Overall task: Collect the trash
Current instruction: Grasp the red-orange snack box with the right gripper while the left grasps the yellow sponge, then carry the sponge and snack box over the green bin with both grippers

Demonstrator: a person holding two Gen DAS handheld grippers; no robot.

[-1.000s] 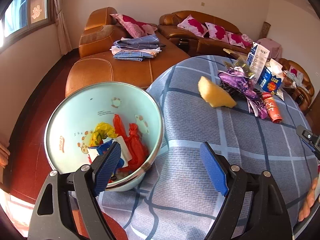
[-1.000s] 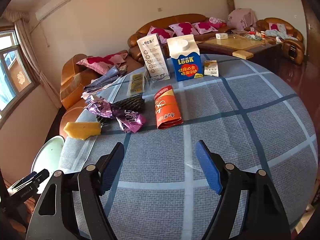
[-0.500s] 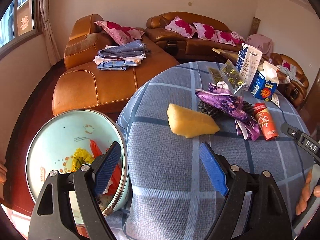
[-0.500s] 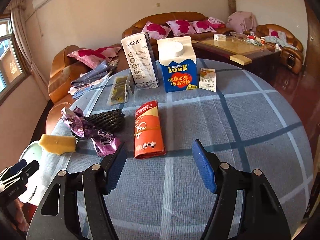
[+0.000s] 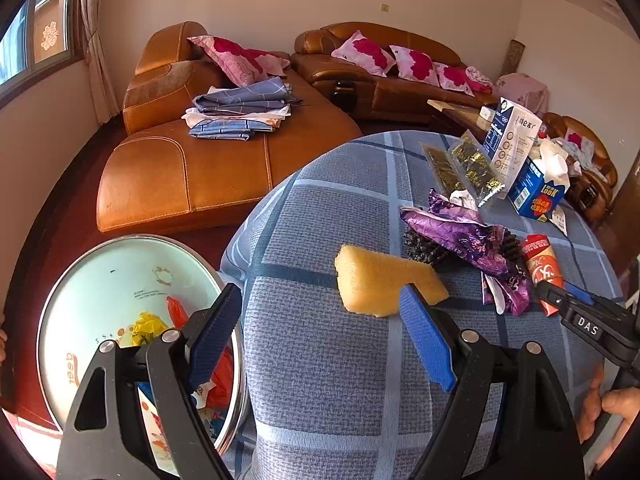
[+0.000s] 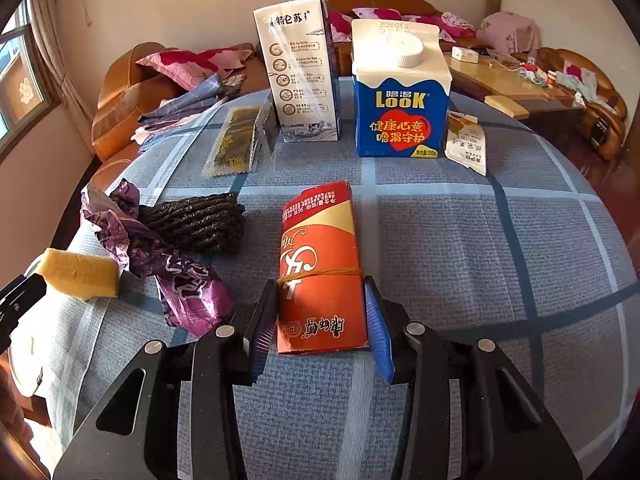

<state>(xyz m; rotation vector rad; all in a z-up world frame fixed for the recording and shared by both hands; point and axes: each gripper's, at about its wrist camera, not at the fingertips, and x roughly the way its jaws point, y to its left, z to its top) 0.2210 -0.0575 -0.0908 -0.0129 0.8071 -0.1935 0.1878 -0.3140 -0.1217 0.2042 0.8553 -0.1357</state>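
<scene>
Progress stands partway. The pale enamel basin [image 5: 120,280], set below the table's [image 6: 480,240] near-left edge, already holds crumpled red and yellow plastic and some printed scraps; most of the litter is still on the checked cloth.

Right gripper [image 6: 320,312]: jaws closing around the red-and-orange packet [image 6: 320,264], which lies flat near the table's near edge with a rubber band round its middle. The blue pads sit at or just off its long sides — a firm clamp is not yet evident.

Left gripper [image 5: 320,336]: jaws wide apart and empty, over the near-left edge, with the yellow sponge [image 5: 384,284] just beyond its right pad.

Remaining, toward the middle and left:
- purple foil wrapper [image 6: 168,264], crinkled and glossy, draped partly over a dark ribbed scouring pad [image 6: 196,220]
- clear flat sachets [image 6: 236,140] with dark contents
- tall white carton [image 6: 300,72] and squat blue carton [image 6: 400,96] with a white screw cap, both upright toward the far edge
- small white sachet [image 6: 468,144] beside the blue carton

The sponge is porous and soft, wedge-cut; the cartons are rigid and smooth-faced.
</scene>
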